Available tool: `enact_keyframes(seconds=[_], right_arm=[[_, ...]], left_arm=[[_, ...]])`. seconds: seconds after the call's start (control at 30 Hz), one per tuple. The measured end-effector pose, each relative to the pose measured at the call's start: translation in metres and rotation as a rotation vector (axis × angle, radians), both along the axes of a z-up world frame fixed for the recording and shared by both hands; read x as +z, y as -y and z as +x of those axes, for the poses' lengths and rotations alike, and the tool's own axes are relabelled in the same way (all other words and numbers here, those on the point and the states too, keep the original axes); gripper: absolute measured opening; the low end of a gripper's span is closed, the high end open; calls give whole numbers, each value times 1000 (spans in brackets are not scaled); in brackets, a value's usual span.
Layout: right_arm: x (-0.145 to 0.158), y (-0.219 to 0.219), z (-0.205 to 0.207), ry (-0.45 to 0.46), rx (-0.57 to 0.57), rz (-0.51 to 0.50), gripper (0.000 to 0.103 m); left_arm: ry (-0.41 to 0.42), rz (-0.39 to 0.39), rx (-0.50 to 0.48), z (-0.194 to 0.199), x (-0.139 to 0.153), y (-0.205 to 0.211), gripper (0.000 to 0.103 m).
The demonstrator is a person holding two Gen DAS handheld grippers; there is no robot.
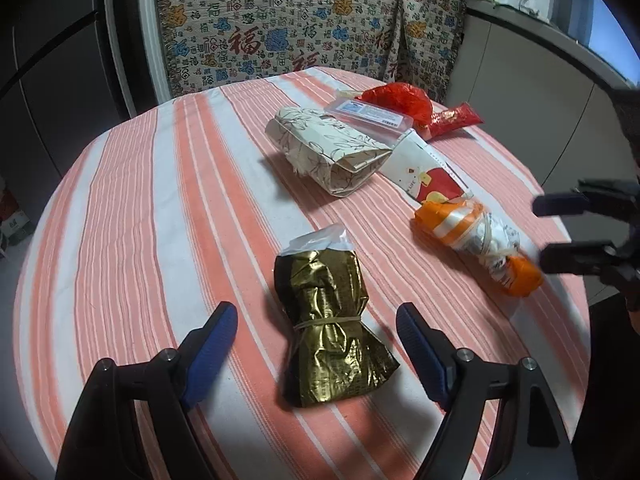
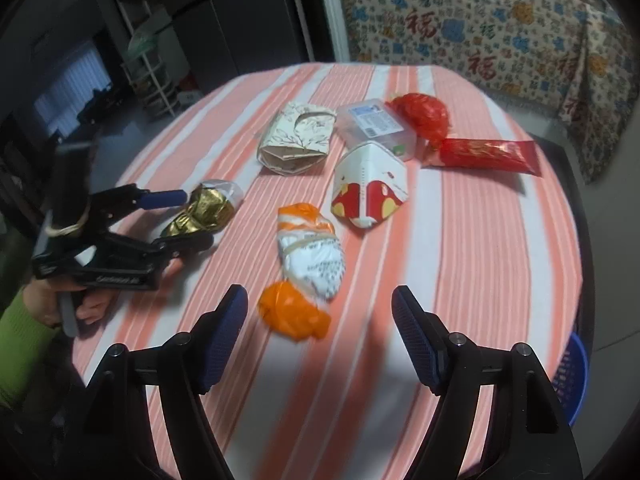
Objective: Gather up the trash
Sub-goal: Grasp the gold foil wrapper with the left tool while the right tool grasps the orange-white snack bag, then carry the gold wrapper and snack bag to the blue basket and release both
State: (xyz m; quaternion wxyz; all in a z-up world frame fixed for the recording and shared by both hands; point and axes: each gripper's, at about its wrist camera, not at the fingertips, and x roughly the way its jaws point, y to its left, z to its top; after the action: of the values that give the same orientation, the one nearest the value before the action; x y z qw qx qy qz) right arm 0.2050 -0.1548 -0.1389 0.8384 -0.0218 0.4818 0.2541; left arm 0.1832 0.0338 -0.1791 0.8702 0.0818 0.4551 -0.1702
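Trash lies on a round table with a pink-and-white striped cloth (image 1: 132, 216). A gold foil bundle (image 1: 330, 320) tied with a rubber band lies between the fingers of my open left gripper (image 1: 316, 324), which straddles it without closing; it also shows in the right wrist view (image 2: 204, 210). An orange-and-white wrapped bundle (image 2: 306, 268) lies just ahead of my open right gripper (image 2: 320, 312); it also shows in the left wrist view (image 1: 476, 246). My right gripper (image 1: 540, 232) appears at the right edge of the left wrist view, open.
Further back lie a floral paper bag (image 2: 294, 138), a clear plastic box (image 2: 374, 126), a red plastic bag (image 2: 422, 114), a red sachet (image 2: 486, 154) and a red-and-white paper cone (image 2: 370, 188). A patterned cloth-covered bench (image 1: 280, 24) stands behind. A blue basket (image 2: 576, 376) sits below the table's right edge.
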Motion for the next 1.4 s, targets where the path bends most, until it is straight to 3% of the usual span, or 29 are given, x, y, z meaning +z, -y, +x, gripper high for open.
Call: enact_keyframes(seconds=[0.07, 0.17, 0.2, 0.23, 0.27, 0.33, 0.47, 0.8, 1.1, 1.4], right_arm=[[-8, -10, 16, -30, 14, -21, 78], [-18, -19, 30, -68, 20, -34, 78], [-22, -22, 33, -88, 31, -29, 73], [-25, -23, 34, -115, 42, -27, 53], [-26, -24, 34, -129, 46, -29, 46], [-22, -24, 27, -107, 39, -43, 46], [-7, -12, 8, -69, 12, -7, 45], [6, 51, -13, -46, -136, 74, 46], [16, 144, -32, -8, -323, 136, 46], [13, 257, -53, -2, -549, 141, 46]], left_arm=[[-2, 32, -18, -1, -1, 3, 77], [-25, 56, -33, -4, -5, 4, 51], [-32, 52, -31, -4, -7, 3, 48], [-28, 38, -20, -4, -8, 1, 43], [-24, 22, -6, -5, -7, -2, 38], [-28, -16, 24, -6, -5, -9, 32], [-23, -91, 47, -15, 1, -9, 30], [-1, -153, -34, -36, 22, 44, 30], [-13, -199, -133, -39, 32, 124, 30], [-52, -242, -261, -41, 31, 229, 30]])
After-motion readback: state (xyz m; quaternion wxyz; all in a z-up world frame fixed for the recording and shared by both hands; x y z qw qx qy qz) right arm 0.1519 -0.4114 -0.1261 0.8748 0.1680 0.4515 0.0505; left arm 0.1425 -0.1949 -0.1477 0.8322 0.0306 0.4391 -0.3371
